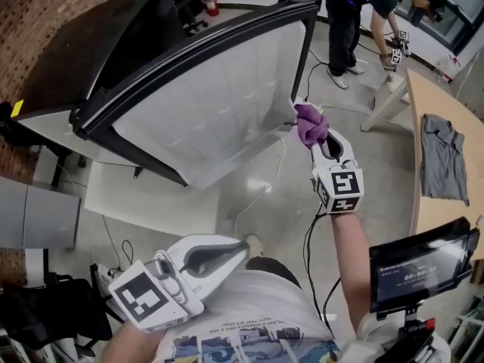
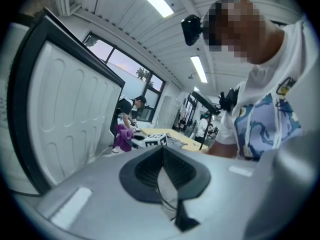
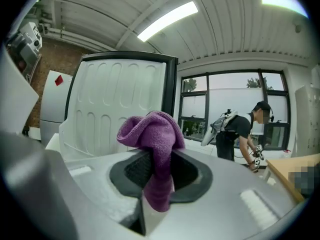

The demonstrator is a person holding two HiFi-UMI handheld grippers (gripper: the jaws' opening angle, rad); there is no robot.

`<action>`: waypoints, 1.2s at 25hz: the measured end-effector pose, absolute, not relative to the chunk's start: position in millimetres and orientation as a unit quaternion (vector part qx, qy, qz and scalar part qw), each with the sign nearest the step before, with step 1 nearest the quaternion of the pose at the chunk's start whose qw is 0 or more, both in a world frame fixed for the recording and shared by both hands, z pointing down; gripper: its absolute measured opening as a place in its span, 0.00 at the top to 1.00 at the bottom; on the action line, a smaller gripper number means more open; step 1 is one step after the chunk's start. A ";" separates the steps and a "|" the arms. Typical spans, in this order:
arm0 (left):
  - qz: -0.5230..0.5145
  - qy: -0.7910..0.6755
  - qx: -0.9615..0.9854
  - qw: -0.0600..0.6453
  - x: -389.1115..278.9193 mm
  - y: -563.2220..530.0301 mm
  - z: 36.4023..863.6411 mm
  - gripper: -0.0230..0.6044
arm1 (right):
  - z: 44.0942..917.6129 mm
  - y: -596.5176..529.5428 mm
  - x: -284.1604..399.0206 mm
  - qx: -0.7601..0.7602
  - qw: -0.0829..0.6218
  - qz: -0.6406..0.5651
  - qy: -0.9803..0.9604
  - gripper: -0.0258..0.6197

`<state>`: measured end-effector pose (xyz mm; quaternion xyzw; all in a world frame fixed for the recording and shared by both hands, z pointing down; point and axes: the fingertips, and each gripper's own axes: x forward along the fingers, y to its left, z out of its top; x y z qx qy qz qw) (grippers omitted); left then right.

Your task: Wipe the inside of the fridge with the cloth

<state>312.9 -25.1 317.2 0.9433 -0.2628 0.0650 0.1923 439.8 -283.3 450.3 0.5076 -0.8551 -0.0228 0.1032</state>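
Note:
The fridge's open door shows its white ribbed inner liner in a black frame. My right gripper is shut on a bunched purple cloth, which touches the liner's lower right corner. In the right gripper view the cloth stands up out of the jaws, with the liner just behind it. My left gripper hangs low by the person's waist, jaws together and nothing between them. The left gripper view looks past the liner to the distant cloth.
A wooden table with a grey shirt stands at the right, a screen on a stand below it. Another person bends over at the back. Cables trail across the floor under the door. A dark bag lies lower left.

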 end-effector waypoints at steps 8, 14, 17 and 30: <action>0.056 -0.259 0.944 0.196 310.5 -20.2 317.8 0.96 | 517.9 -245.2 420.0 0.457 0.191 0.019 -0.869 0.84; 0.051 -0.275 0.940 0.193 295.9 -11.8 316.1 0.96 | 555.0 -204.2 348.2 0.372 0.240 0.025 -0.896 0.84; 0.051 -0.284 0.938 0.194 287.6 -7.8 316.6 0.96 | 567.5 -182.3 308.1 0.325 0.253 0.029 -0.911 0.84; 0.045 -0.321 0.925 0.201 251.9 6.1 318.2 0.96 | 592.5 -149.3 202.9 0.227 0.306 0.073 -0.922 0.84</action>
